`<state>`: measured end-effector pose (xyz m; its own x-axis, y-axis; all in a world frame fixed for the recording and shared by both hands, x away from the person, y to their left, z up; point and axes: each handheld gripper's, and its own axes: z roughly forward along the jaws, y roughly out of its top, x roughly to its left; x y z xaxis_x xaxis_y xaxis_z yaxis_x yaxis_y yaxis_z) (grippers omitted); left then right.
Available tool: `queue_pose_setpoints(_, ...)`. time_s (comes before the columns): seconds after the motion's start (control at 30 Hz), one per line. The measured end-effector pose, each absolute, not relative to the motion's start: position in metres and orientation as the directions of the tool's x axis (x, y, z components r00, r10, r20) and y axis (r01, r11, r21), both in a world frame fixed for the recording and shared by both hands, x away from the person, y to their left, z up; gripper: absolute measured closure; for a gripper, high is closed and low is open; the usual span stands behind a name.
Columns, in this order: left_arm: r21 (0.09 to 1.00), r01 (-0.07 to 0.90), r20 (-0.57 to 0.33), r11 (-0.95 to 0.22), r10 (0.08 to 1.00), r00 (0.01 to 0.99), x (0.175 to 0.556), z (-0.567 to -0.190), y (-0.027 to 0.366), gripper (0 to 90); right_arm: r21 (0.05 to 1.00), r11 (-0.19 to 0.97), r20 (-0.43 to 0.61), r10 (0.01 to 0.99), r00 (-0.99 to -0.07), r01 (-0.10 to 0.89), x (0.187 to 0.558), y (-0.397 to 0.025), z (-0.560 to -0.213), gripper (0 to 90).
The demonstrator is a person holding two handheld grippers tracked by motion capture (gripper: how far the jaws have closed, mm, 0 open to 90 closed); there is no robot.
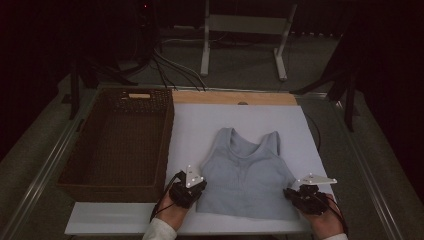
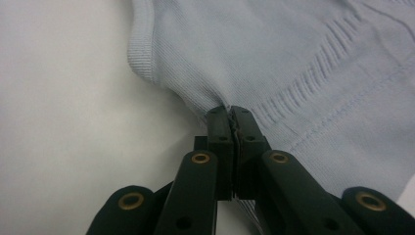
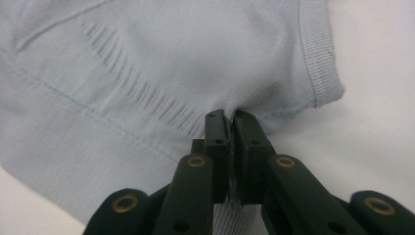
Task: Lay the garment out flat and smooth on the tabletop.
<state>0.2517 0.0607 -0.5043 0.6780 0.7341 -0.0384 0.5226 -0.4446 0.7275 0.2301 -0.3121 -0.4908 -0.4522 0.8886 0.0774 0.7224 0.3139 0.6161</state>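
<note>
Pinching pale-blue ribbed knit tank top | left gripper clamped on its side seam | right gripper clamped opposite (fine ribbing, stitched hems) | flat on white table

The pale blue ribbed knit tank top runs off both gripper views' edges. Its pinched fabric is hidden between the left gripper's and right gripper's black jaws.

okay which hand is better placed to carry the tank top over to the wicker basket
Left. The left tongs are shut on the light blue tank top's side edge right beside the wicker basket. The right tongs grip the opposite edge, farther from the basket.
</note>
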Motion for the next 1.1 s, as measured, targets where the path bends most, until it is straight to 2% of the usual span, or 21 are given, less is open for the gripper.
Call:
queue_pose_setpoints(0.17, 0.728, 0.527, -0.065, -0.439, 0.720, 0.691, 0.240, -0.499, 0.066, 88.9, 0.616, 0.325, 0.073, 0.884, -0.463, 0.717, 0.225, -0.311, -0.489, 85.5)
queue_pose_setpoints(0.4, 0.743, 0.499, -0.020, -0.446, 0.730, 0.683, 0.239, -0.500, 0.061, 88.7, 0.621, 0.334, 0.031, 0.894, -0.447, 0.709, 0.229, -0.313, -0.490, 85.4)
queue_pose_setpoints(0.7, 0.740, 0.496, -0.022, -0.454, 0.721, 0.692, 0.238, -0.504, 0.055, 88.5, 0.612, 0.344, -0.032, 0.910, -0.412, 0.712, 0.241, -0.316, -0.493, 85.2)
queue_pose_setpoints(1.1, 0.742, 0.491, -0.061, -0.457, 0.684, 0.727, 0.224, -0.500, 0.044, 88.4, 0.609, 0.307, -0.021, 0.928, -0.372, 0.731, 0.228, -0.330, -0.489, 85.2)
